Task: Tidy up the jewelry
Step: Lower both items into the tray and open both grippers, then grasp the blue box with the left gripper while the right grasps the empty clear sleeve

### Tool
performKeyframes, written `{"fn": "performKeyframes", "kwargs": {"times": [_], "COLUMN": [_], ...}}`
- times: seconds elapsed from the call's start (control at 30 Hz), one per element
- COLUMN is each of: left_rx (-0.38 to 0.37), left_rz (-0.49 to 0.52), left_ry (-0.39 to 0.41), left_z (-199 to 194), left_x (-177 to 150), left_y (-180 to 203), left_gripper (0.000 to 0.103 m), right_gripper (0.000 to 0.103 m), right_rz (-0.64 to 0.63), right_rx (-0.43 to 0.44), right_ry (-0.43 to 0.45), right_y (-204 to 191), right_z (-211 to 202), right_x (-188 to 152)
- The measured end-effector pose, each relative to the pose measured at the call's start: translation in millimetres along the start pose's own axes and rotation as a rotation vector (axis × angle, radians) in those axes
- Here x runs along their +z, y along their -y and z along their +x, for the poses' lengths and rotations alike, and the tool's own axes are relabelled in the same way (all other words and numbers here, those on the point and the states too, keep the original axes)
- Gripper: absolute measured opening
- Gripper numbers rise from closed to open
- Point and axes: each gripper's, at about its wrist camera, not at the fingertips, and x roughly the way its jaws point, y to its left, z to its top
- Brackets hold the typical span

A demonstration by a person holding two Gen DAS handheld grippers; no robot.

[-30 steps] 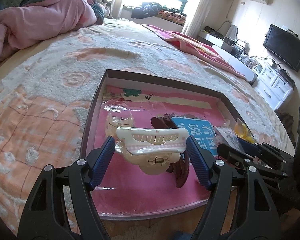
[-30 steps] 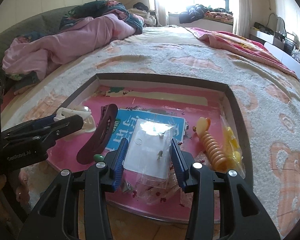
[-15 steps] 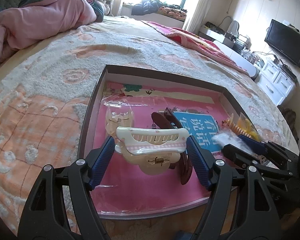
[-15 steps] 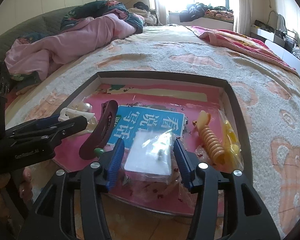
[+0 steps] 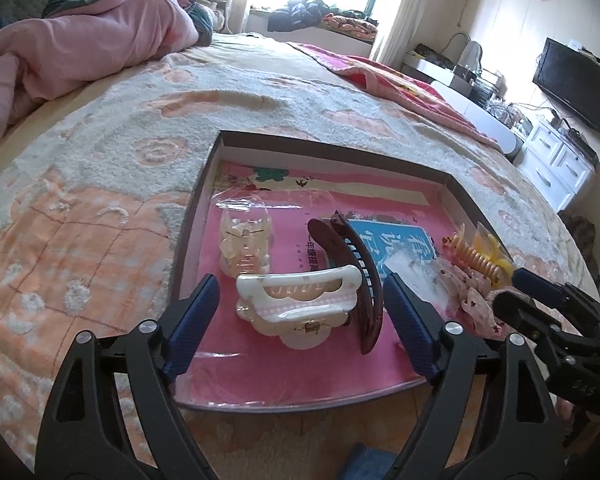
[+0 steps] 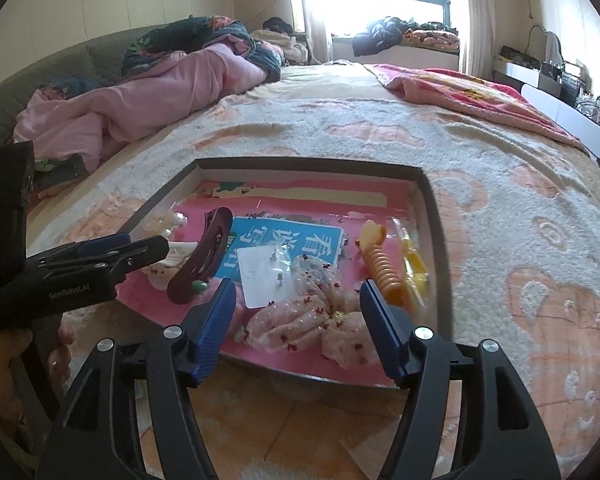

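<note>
Plastic, hard and glossy, makes up most of what lies in the shallow tray (image 5: 198,216) on the bed. In the left wrist view the left tongs (image 5: 300,312) stand spread, their blue pads either side of the white claw clip (image 5: 300,300) without pressing it; the jaws have just been opening, and the clip rests free on the pink tray floor at the near middle. It looks light and stiff, with a spring hinge and thin teeth that could snap, so the broad curved back is the safer place to take hold, not the teeth. Touching its right side lies the dark maroon banana clip (image 5: 360,276), long, rigid and smooth, likely to slip unless pinched across its middle. A clear packet of pale clips (image 5: 246,248) sits just beyond, on the left.

In the right wrist view the right tongs (image 6: 298,312) are also spread with nothing pinched, and their jaws have just been opening. Between and just beyond the pads lies a soft pink fabric scrunchie (image 6: 312,316), limp and easy to bunch anywhere. Left of it the white earring card (image 6: 260,276) in a crinkly sleeve is flat and probably slippery; an edge grip suits it. The orange spiral clip (image 6: 382,268) lies at the right, beside what seems to be a yellow piece, blurred.
</note>
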Motion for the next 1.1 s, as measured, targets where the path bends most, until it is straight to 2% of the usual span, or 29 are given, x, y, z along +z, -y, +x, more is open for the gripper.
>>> {"fn": "performKeyframes", "kwargs": {"times": [0.33, 0.73, 1.1], "left_rx": [0.018, 0.019, -0.022], "left_rz": [-0.008, 0.039, 0.123], "left_ry": [0.052, 0.067, 0.032], "left_z": [-30, -56, -62], "left_x": [-3, -21, -53], "left_y": [3, 21, 39], "left_gripper": [0.091, 0.091, 0.092], "right_gripper": [0.076, 0.081, 0.081], "right_rz": [0.014, 0.027, 0.057], "right_rx": [-0.008, -0.029, -0.069], "right_ry": [0.038, 0.06, 0.031], "right_y": [5, 14, 40], "right_z": [-30, -61, -74], "right_x": [-13, -30, -54]}}
